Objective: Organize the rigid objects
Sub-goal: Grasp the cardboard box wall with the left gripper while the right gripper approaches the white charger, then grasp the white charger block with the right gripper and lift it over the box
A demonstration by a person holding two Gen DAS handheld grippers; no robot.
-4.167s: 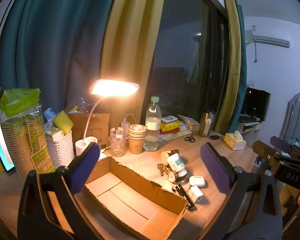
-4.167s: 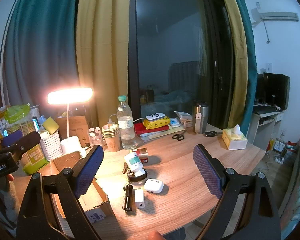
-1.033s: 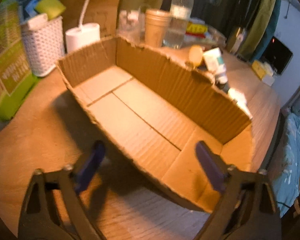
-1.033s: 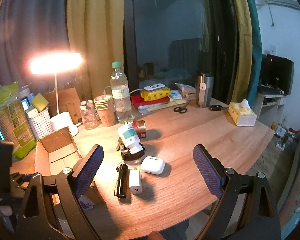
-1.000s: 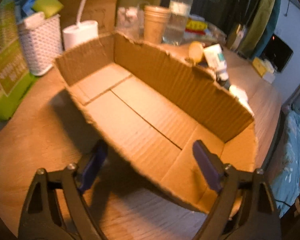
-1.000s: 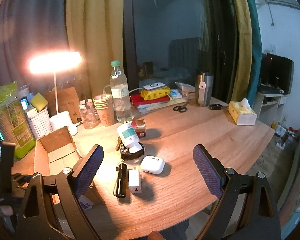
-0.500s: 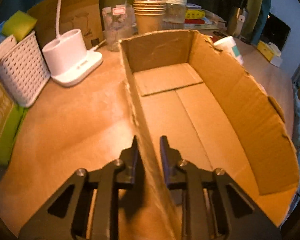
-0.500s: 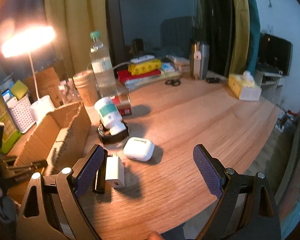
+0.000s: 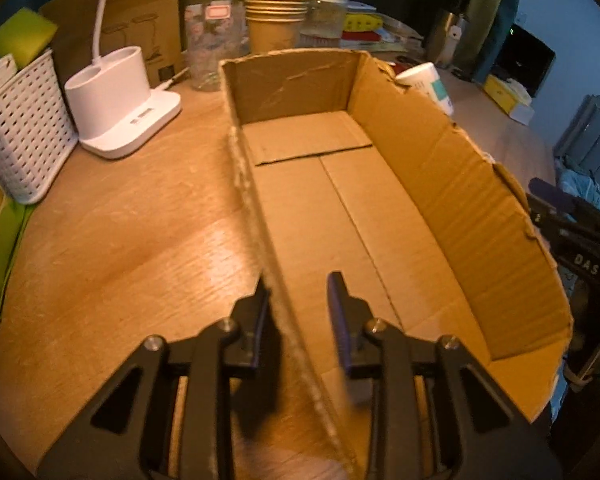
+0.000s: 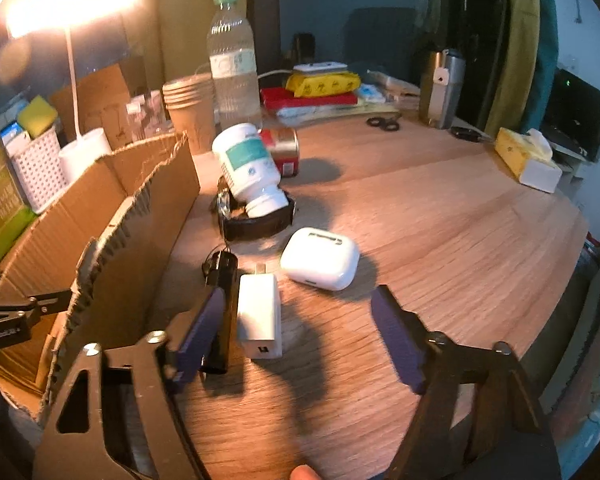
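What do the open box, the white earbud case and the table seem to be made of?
Box: corrugated cardboard, matte brown, with fluting visible along torn edges. Earbud case: likely glossy white plastic, smooth with soft highlights. Table: wood or wood-look laminate, with grain lines and a slight sheen.

The left gripper [image 9: 300, 312] sits low with its jaws parted a little, one finger on each side of the cardboard box [image 9: 380, 208] wall. The right gripper [image 10: 300, 332] hovers low, jaws spread wide.
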